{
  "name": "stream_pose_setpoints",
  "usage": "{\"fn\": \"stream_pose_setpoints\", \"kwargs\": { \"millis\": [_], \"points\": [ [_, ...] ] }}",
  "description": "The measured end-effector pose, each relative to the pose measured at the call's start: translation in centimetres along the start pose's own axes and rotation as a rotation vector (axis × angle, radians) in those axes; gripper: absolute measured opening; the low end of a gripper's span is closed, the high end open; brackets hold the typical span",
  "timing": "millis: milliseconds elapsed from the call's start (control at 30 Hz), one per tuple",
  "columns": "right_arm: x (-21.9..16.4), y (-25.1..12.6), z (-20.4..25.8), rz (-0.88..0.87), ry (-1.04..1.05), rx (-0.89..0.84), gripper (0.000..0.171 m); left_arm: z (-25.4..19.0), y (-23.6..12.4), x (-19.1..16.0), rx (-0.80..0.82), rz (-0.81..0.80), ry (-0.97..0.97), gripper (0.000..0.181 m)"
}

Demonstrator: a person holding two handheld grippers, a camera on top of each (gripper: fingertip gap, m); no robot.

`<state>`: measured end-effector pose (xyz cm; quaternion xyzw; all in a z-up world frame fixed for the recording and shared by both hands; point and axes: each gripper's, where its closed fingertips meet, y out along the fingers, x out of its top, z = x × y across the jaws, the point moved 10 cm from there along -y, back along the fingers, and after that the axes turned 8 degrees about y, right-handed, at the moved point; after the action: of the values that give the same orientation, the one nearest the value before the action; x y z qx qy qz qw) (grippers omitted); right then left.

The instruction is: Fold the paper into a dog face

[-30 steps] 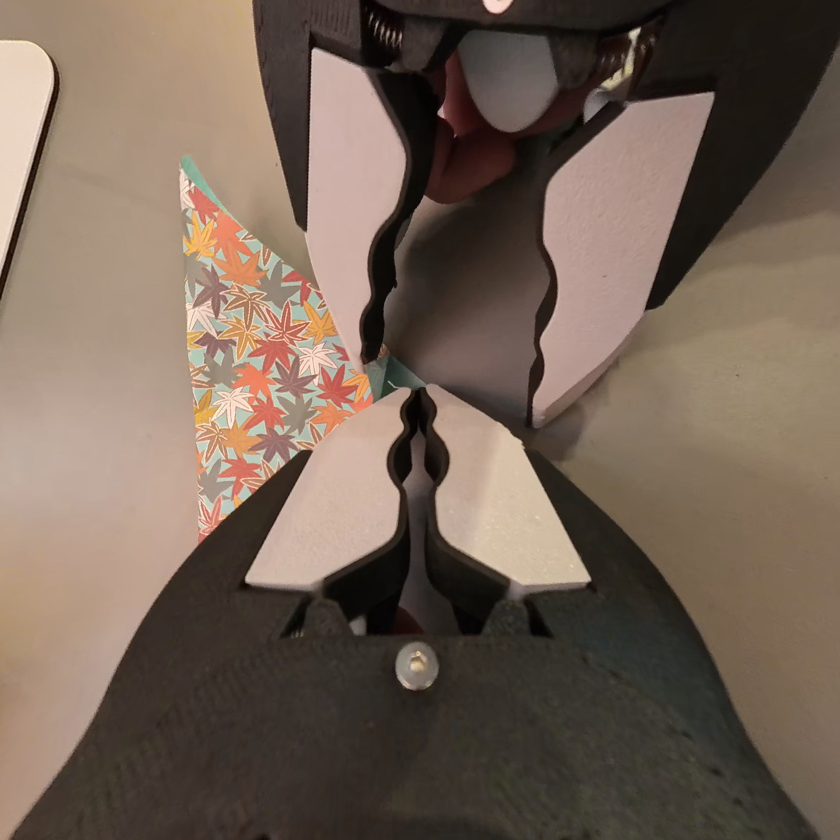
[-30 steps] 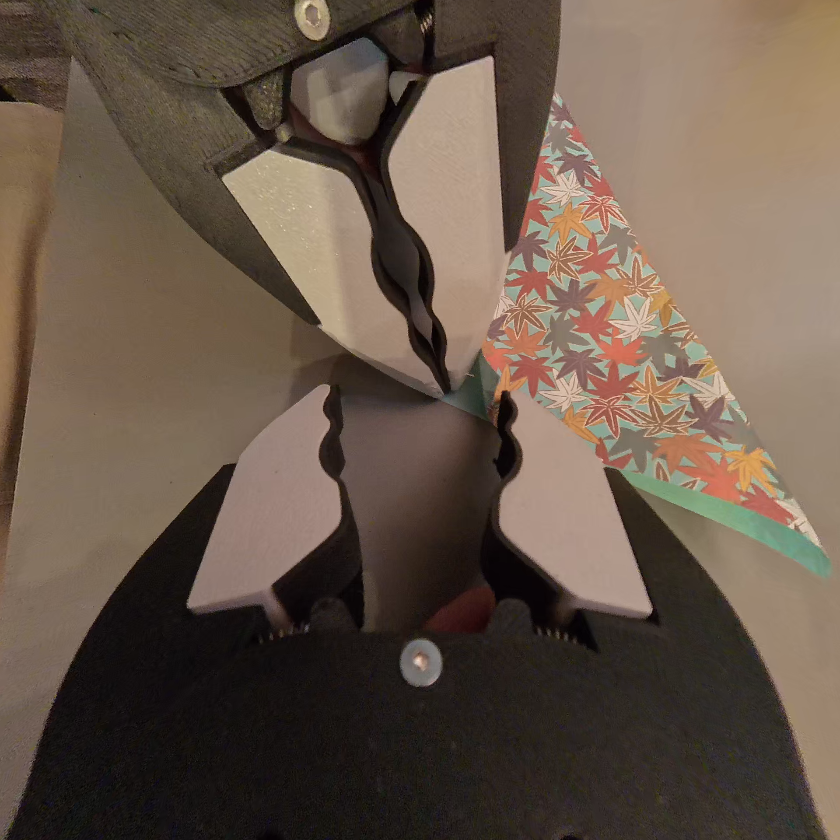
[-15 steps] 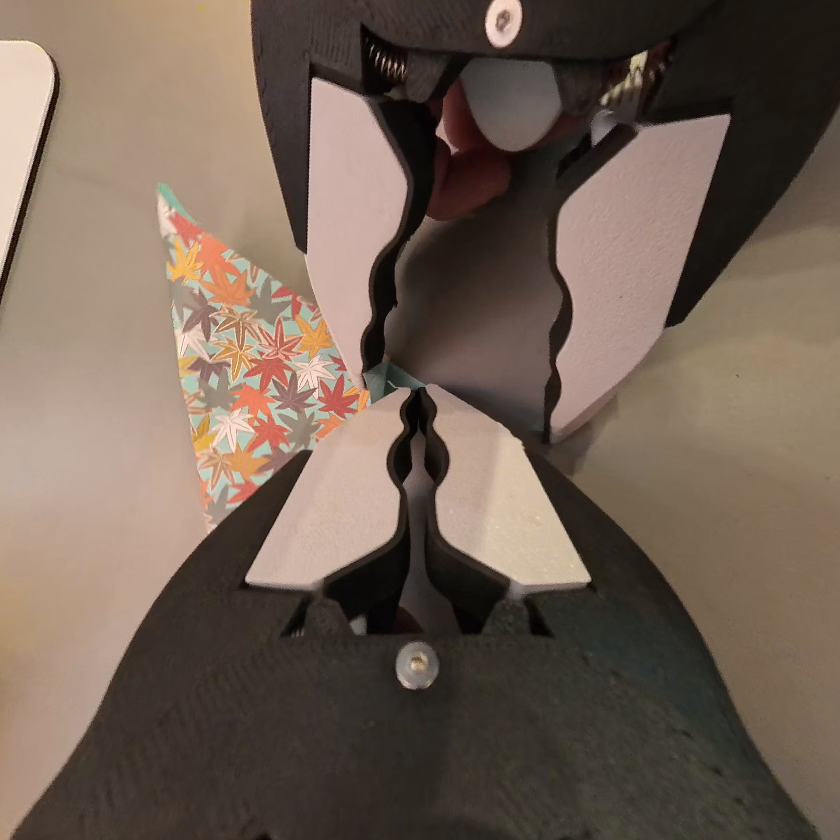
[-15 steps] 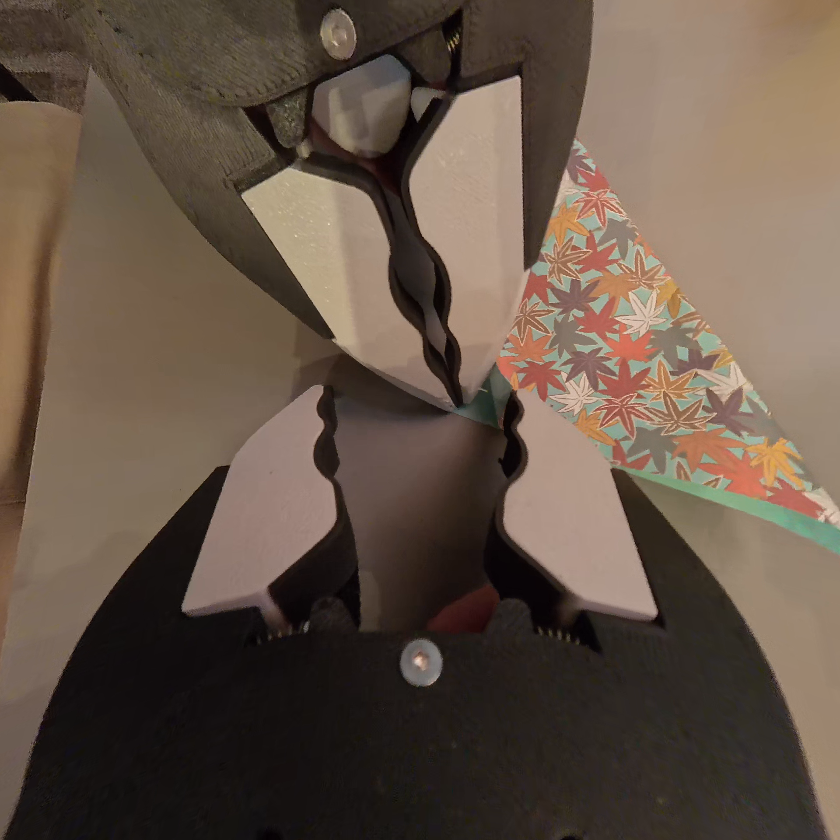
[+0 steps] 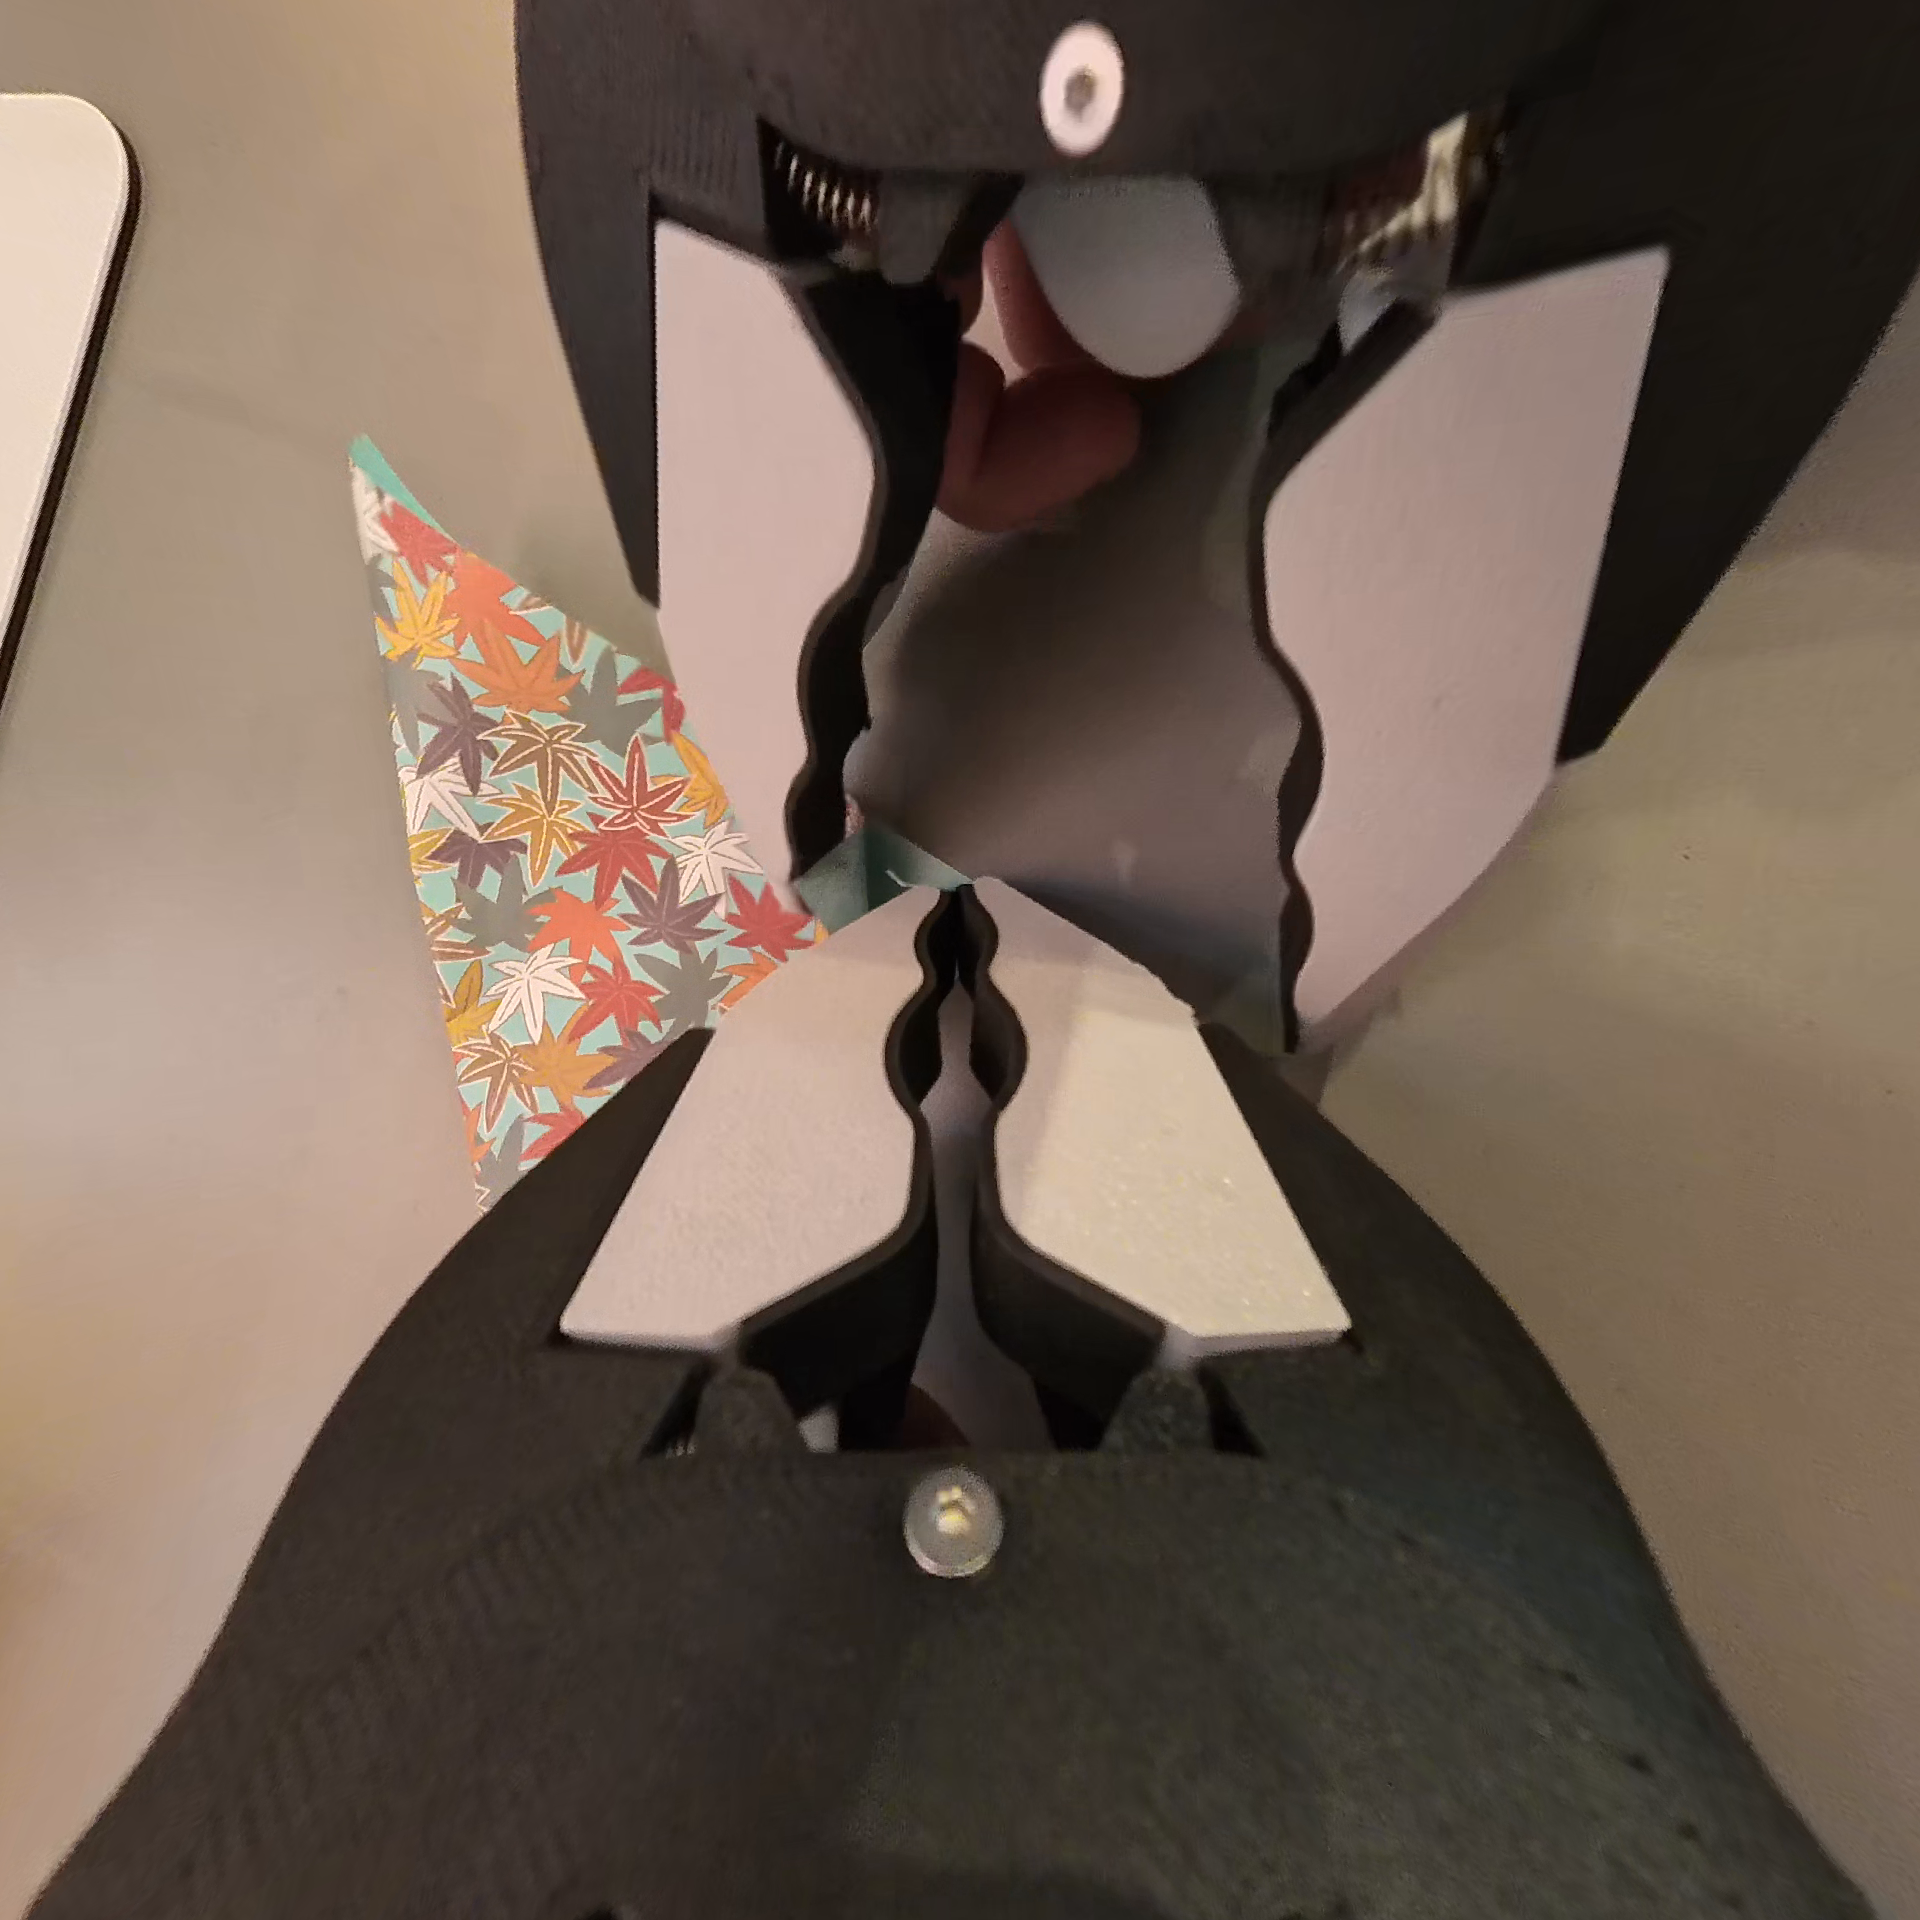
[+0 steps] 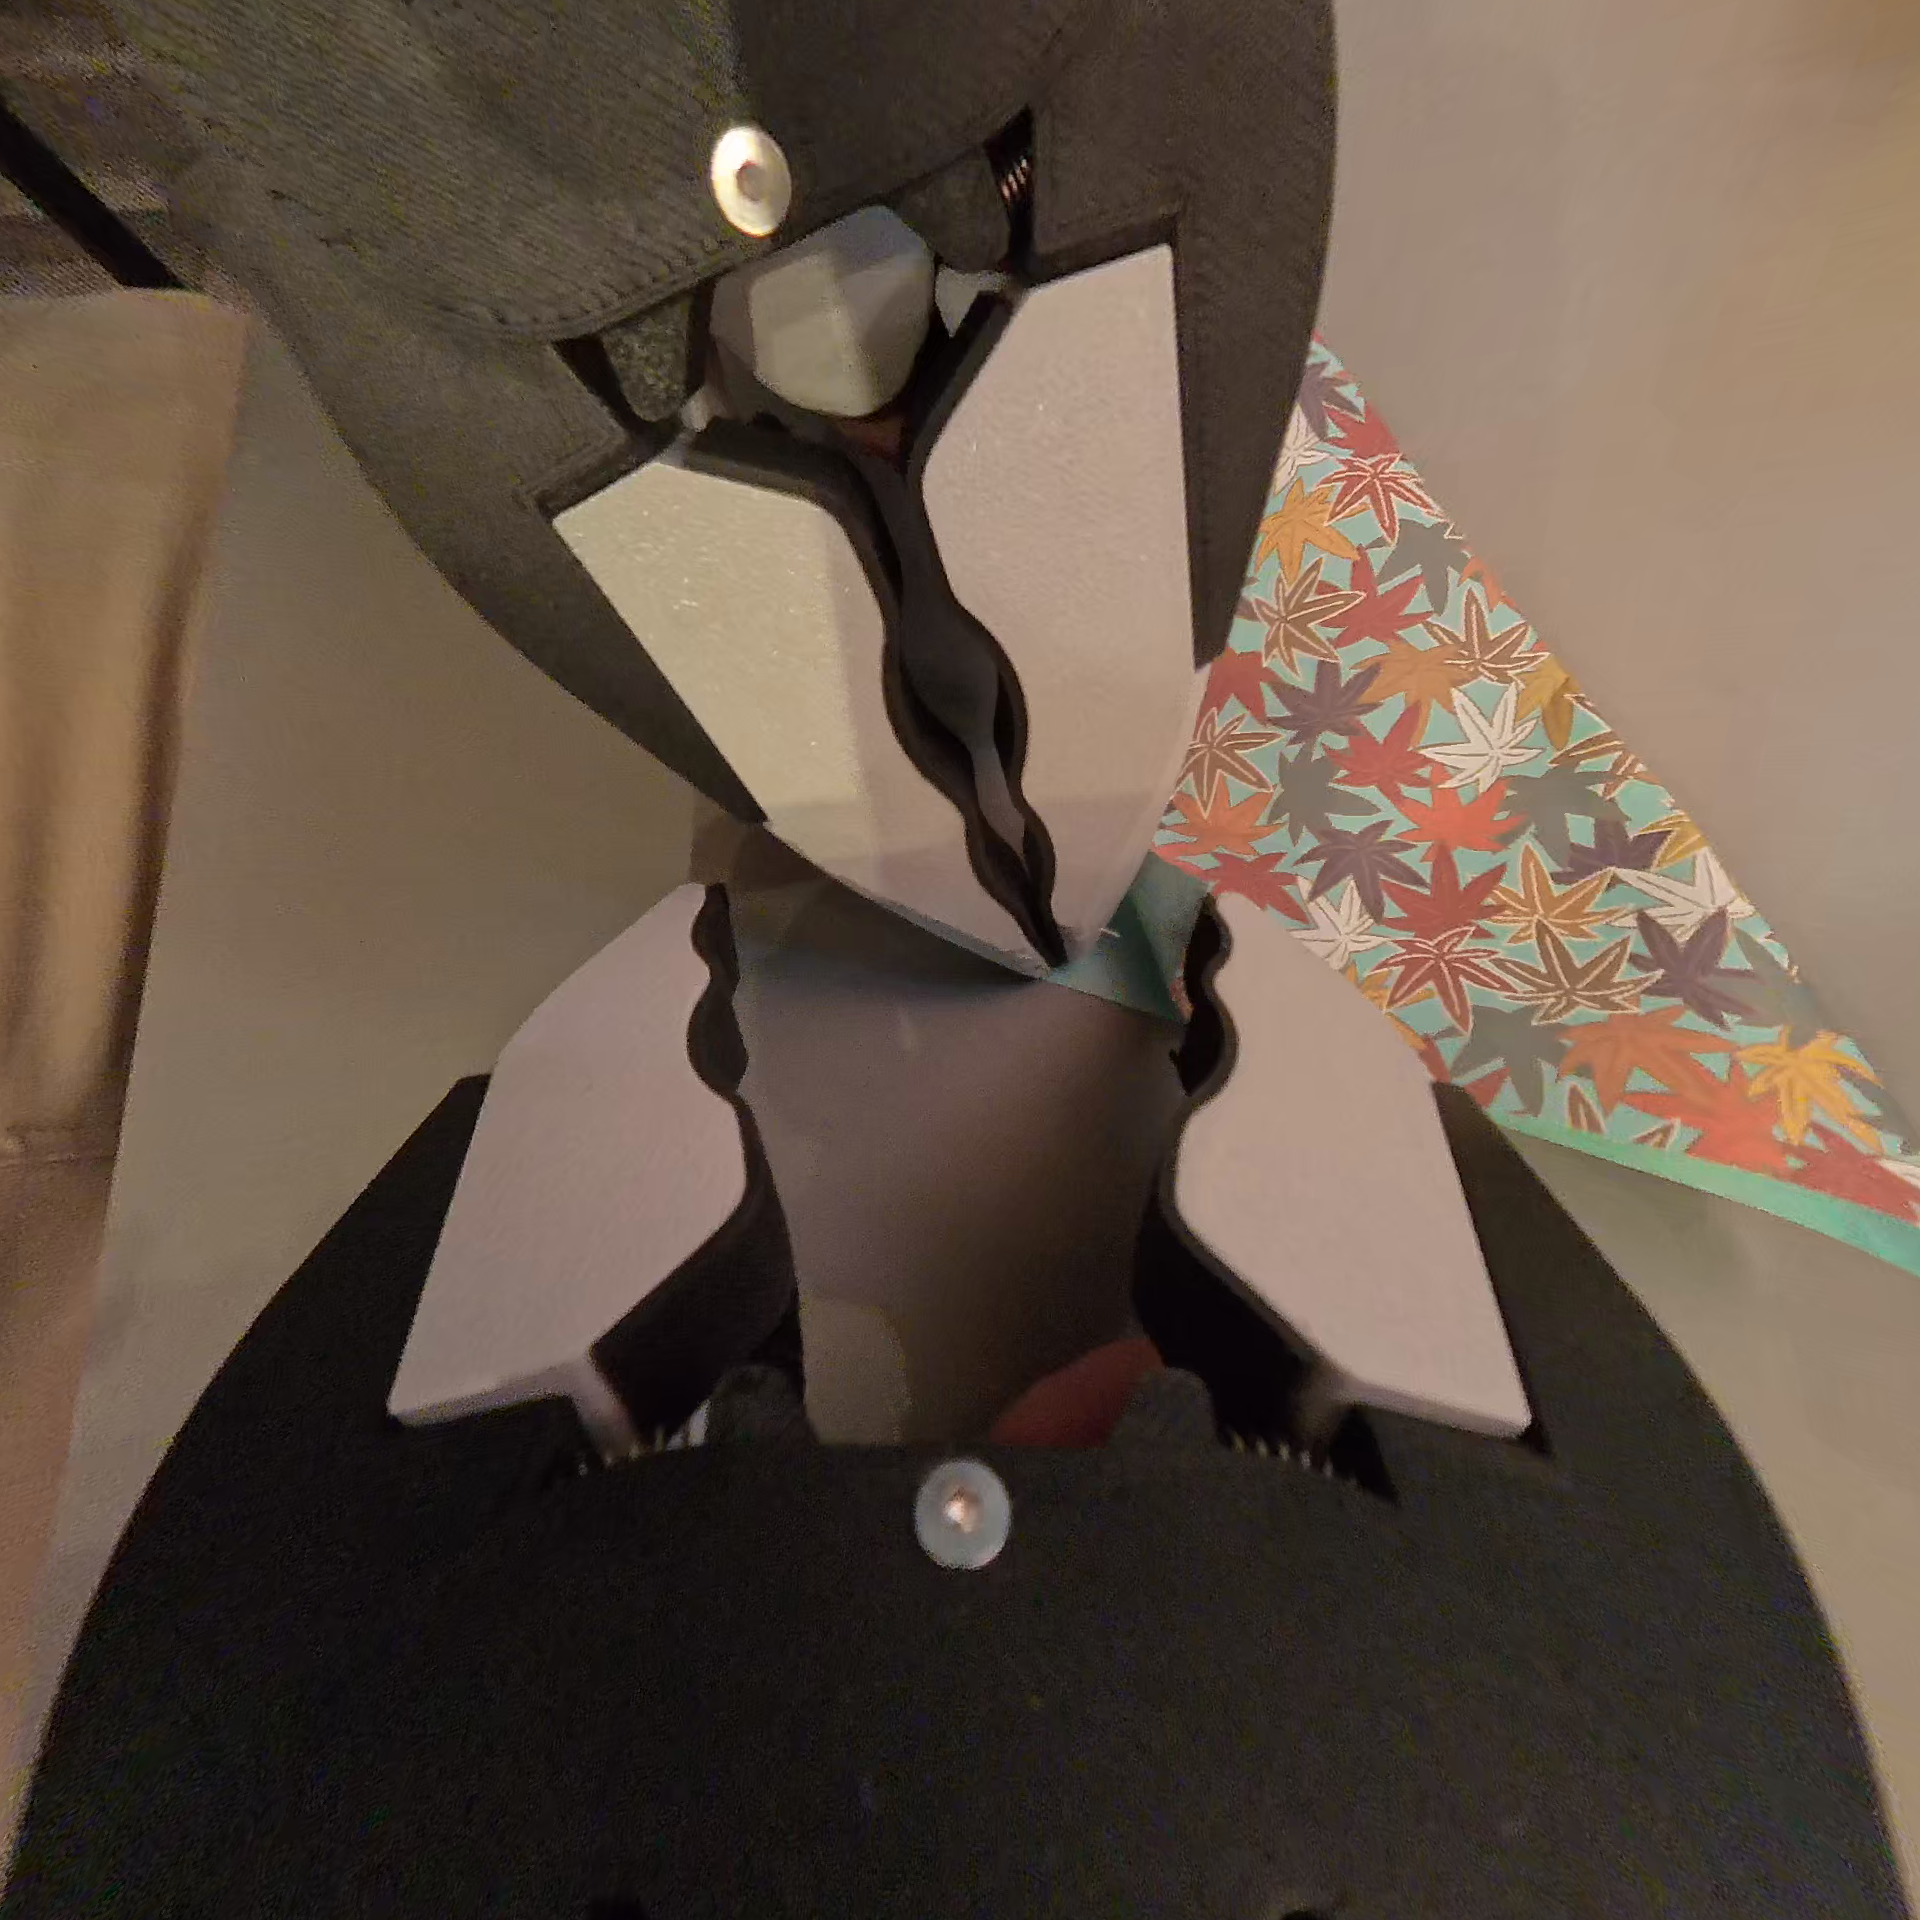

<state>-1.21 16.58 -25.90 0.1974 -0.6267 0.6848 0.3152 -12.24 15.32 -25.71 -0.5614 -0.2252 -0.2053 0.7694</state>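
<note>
The paper, printed with coloured maple leaves on teal, is folded to a triangle and lies on the grey table, left of both grippers. It also shows in the right wrist view, at the right. My left gripper is shut, its tips pinching the paper's teal corner at the table. It shows from the front in the right wrist view. My right gripper is open and empty, facing the left one tip to tip. Its right fingertip touches the paper's edge. It also shows in the left wrist view.
A white board with a dark rim lies at the far left of the table. A tan surface stands at the left in the right wrist view. A person's finger shows behind the right gripper. Left and right tips are no more than a few centimetres apart.
My right gripper's fingers have spread a little wider and drawn closer to the left gripper. The paper's free end has swung slightly. My left gripper stays shut on the corner.
</note>
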Motion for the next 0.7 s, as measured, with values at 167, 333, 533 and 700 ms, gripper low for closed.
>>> {"fn": "stream_pose_setpoints", "kwargs": {
  "millis": [167,333,533,700],
  "points": [
    [-0.46,-1.23,-0.14,-0.062,0.010,0.054,0.068,0.05,0.00,-0.05,-0.004,-0.004,0.000,0.000],
    [-0.66,-1.12,-0.06,-0.025,-0.003,0.075,0.058,0.07,-0.01,-0.09,-0.008,-0.007,-0.002,0.000],
    [-0.87,-0.90,0.08,0.009,-0.020,0.068,0.056,0.07,-0.02,-0.08,-0.010,-0.002,0.000,0.000],
    [-0.75,-0.71,0.17,0.011,-0.024,0.048,0.061,0.06,-0.12,-0.09,-0.012,0.007,0.005,0.000]
  ]
}}
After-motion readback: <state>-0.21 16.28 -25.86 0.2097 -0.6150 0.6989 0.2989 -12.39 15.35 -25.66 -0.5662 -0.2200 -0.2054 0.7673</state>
